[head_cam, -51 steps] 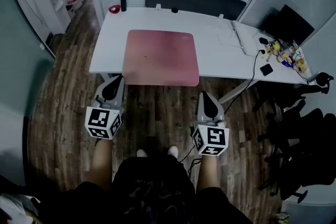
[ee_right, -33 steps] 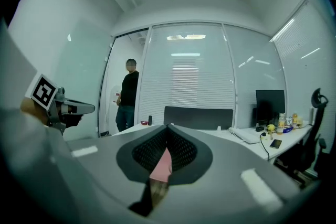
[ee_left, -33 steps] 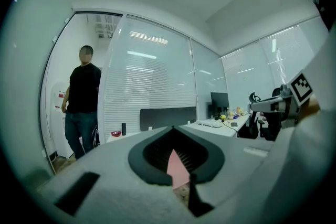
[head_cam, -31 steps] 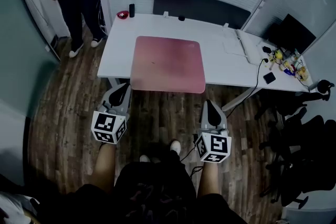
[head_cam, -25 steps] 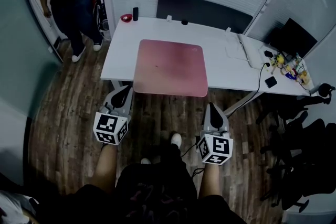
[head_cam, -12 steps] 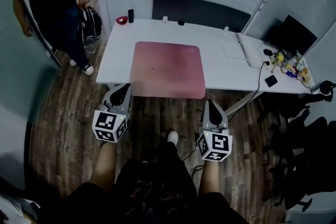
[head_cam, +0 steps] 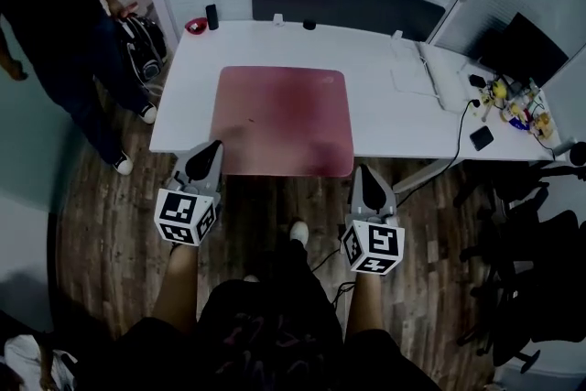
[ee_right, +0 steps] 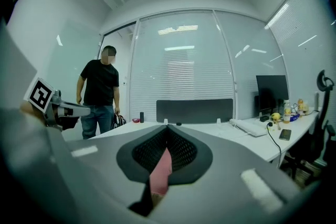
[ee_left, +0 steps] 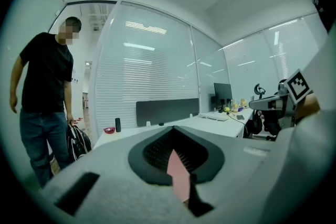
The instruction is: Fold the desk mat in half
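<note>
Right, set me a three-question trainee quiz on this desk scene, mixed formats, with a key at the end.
1. True or false: the pink rectangular desk mat is already folded in half on the white desk.
2. Multiple choice: where on the desk is the small red dish? A) the far left corner; B) the near right corner; C) on top of the mat.
3. Fill in: the left gripper and the right gripper, each by a near corner of the mat, both have their jaws ____.

Key: 1 false, the mat lies flat and unfolded; 2 A; 3 shut.
</note>
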